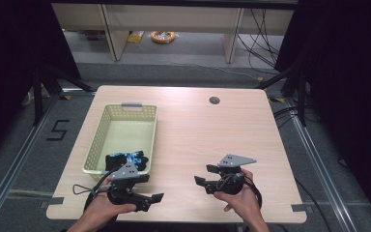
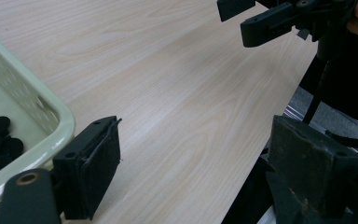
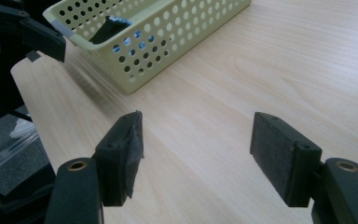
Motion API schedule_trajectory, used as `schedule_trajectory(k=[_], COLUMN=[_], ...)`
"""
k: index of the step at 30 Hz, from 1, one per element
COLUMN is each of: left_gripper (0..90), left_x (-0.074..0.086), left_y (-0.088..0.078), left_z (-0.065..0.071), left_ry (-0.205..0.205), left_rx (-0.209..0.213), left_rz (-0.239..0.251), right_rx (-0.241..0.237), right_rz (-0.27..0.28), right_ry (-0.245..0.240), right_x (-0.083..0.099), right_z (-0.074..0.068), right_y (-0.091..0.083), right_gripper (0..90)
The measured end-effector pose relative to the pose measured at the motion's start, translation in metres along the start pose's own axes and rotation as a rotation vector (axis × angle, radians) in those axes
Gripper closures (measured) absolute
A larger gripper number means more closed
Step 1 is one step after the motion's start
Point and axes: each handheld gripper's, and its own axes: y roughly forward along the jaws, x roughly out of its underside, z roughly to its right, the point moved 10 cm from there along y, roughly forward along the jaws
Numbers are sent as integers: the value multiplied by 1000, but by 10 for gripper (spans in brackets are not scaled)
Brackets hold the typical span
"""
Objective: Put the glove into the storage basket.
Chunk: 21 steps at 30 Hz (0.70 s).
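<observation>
Two grippers I hold near the table's [image 1: 188, 130] near edge, left gripper [image 1: 150, 199] spread wide on nothing, right gripper [image 1: 204, 175] likewise released, dark blue-black glove [image 1: 125, 160] bundled in the near end of the pale green perforated basket [image 1: 101, 126] at left.

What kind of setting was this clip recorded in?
Probably a lab or recording workspace: a light wooden table with dark curtains at both sides, cables on the floor behind, and a perforated yellow-green basket holding dark cloth.

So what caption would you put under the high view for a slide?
Two hand-held grippers, left and right, both open above a wooden table, beside a yellow basket holding a dark cloth item.
</observation>
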Motion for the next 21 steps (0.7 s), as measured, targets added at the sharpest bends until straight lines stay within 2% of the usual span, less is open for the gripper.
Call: schedule_trajectory(k=[2, 3, 4, 7, 8, 9, 10, 11, 12, 13, 14, 15, 16, 17, 18, 19, 20, 21], left_gripper=[162, 163, 162, 163, 163, 163, 163, 163, 163, 163, 163, 163, 163, 163, 163, 163, 163, 163], left_x=[3, 5, 7, 14, 16, 20, 23, 26, 30, 33, 36, 40, 41, 43, 45, 48, 48, 51], left_y=[2, 3, 4, 6, 8, 8, 9, 10, 11, 12, 13, 12, 14, 15, 15, 16, 17, 17], left_z=[1, 2, 2, 6, 9, 9, 11, 12, 14, 14, 16, 13, 16, 17, 15, 13, 14, 9], left_ry=[-7, 6, 9, 13, -5, 6, 16, 23, 15, 42, 23, 55, 34, 11, 31, 28, 22, 64], left_rx=[1, 10, 4, 14, 20, 21, 25, 32, 32, 35, 40, 39, 52, 44, 45, 30, 26, 9], left_rz=[-6, -9, -19, -25, -24, -33, -39, -42, -51, -64, -67, -86, -72, -74, -73, -82, -67, -82], right_rx=[-2, -7, -6, 14, 4, 18, 10, 13, 15, 19, 13, 14, 10, 9, 6, -1, 16, 4], right_rz=[10, 7, 11, 14, 12, 8, 18, 14, 6, 3, 7, 4, 2, 4, -2, 1, -9, -3], right_ry=[-5, 8, -4, -5, 36, 17, 5, 8, 38, 19, 22, 25, 40, 9, 33, 39, 3, 11], right_x=[3, 5, 6, 10, 12, 14, 15, 17, 19, 21, 22, 24, 26, 27, 30, 31, 33, 34], right_z=[0, -1, 0, 3, 0, 3, 3, 3, 0, 1, -1, -2, -5, -3, -6, -8, -5, -7], right_y=[0, -1, -2, -5, -5, -6, -5, -6, -6, -7, -6, -7, -7, -7, -7, -7, -8, -6], right_gripper=[354, 354, 354, 352, 352, 352, 352, 352, 352, 352, 352, 352, 351, 351, 351, 351, 350, 348])
